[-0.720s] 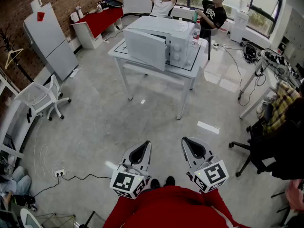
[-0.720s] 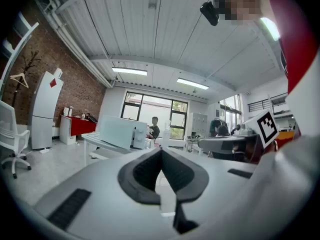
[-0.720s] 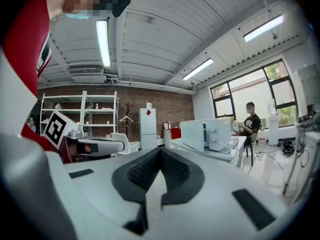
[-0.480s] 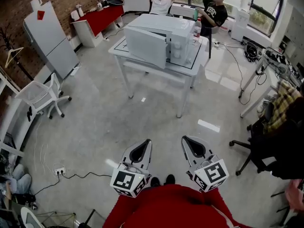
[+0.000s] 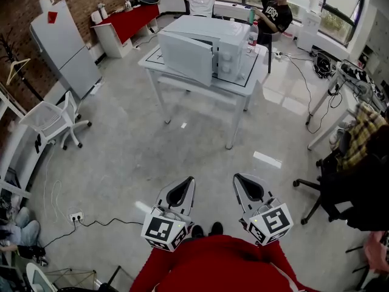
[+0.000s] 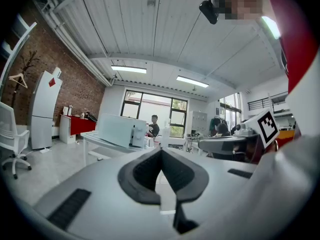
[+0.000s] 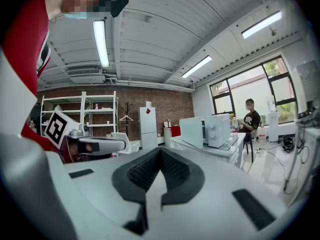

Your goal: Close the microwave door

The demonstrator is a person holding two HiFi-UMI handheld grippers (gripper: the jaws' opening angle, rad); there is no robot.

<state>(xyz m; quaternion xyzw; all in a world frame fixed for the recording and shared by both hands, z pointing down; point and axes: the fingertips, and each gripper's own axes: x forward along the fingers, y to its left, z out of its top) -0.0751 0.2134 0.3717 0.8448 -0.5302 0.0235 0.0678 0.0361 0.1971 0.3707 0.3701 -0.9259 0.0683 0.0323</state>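
A white microwave (image 5: 209,44) stands on a white table (image 5: 182,83) at the far middle of the room, its door (image 5: 185,58) swung open toward me. The microwave (image 6: 120,130) shows small in the left gripper view and the same microwave (image 7: 210,130) in the right gripper view. My left gripper (image 5: 184,182) and right gripper (image 5: 243,180) are held close to my body, far from the table, both shut and empty. The left gripper (image 6: 161,151) and right gripper (image 7: 160,153) point roughly level, jaws together.
Two people (image 5: 275,12) sit behind the table. A bottle (image 5: 252,38) stands beside the microwave. A white fridge (image 5: 64,50) and a white chair (image 5: 51,123) are at the left, a red cabinet (image 5: 130,20) at the back, a dark chair (image 5: 340,187) at the right. Cables (image 5: 91,224) lie on the floor.
The table and microwave sit slightly higher in the head view, as the view has tilted a little. Both grippers stay in place and shut.
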